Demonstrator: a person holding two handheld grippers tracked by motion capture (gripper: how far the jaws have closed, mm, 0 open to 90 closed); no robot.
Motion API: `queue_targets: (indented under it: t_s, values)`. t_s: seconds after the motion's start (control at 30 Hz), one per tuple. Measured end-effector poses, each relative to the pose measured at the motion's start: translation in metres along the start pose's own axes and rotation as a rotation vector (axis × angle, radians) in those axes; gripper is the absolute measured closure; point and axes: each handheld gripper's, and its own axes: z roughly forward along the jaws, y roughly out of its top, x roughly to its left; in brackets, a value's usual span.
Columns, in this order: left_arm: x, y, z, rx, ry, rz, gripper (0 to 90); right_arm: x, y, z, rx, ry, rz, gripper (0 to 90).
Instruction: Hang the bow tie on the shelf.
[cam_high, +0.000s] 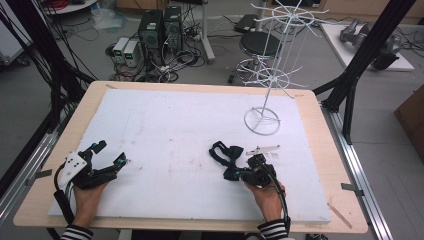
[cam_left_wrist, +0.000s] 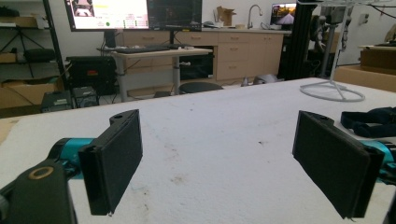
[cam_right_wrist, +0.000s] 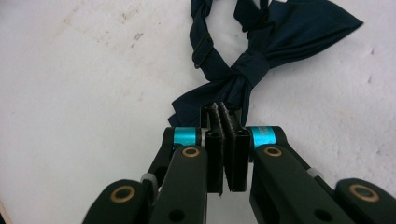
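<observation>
A wooden desk (cam_high: 320, 150) carries a white foam board (cam_high: 175, 135). The right claw (cam_high: 248, 172) lies low on the board with its jaws pressed together on the lower edge of a dark navy bow tie (cam_high: 226, 156). In the right gripper view the tie's (cam_right_wrist: 261, 42) knot and strap loop spread just beyond the right claw's (cam_right_wrist: 227, 122) tips; how much cloth sits between the jaws is hidden by the jaws themselves.

The left claw (cam_high: 111, 154) rests well apart from the tie, far to that claw's right, with its jaws spread wide and nothing between them. From the left claw (cam_left_wrist: 215, 154), bare stained board lies straight ahead, and the tie (cam_left_wrist: 369, 122) is cut off at the frame edge.

A white wire rack (cam_high: 274, 65) stands beyond the right claw. Computer towers (cam_high: 160, 30) and tangled cables sit on the floor past the desk. A monitor (cam_left_wrist: 107, 14) beyond the left claw shows writing too small to read.
</observation>
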Motion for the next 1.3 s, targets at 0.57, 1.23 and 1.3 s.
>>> queue_targets:
  t_s: [0.57,1.23,1.3]
  values:
    - [0.0,0.0,0.0,0.0,0.001,0.001,16.4,0.006,-0.001,-0.021,-0.191,-0.055,-0.077,88.9]
    - [0.0,0.0,0.0,0.001,0.0,0.001,16.4,0.008,0.013,-0.074,-0.489,-0.174,-0.131,88.9]
    - [0.0,0.0,0.0,0.001,0.0,0.001,16.4,0.007,0.015,-0.081,-0.513,-0.183,-0.128,88.9]
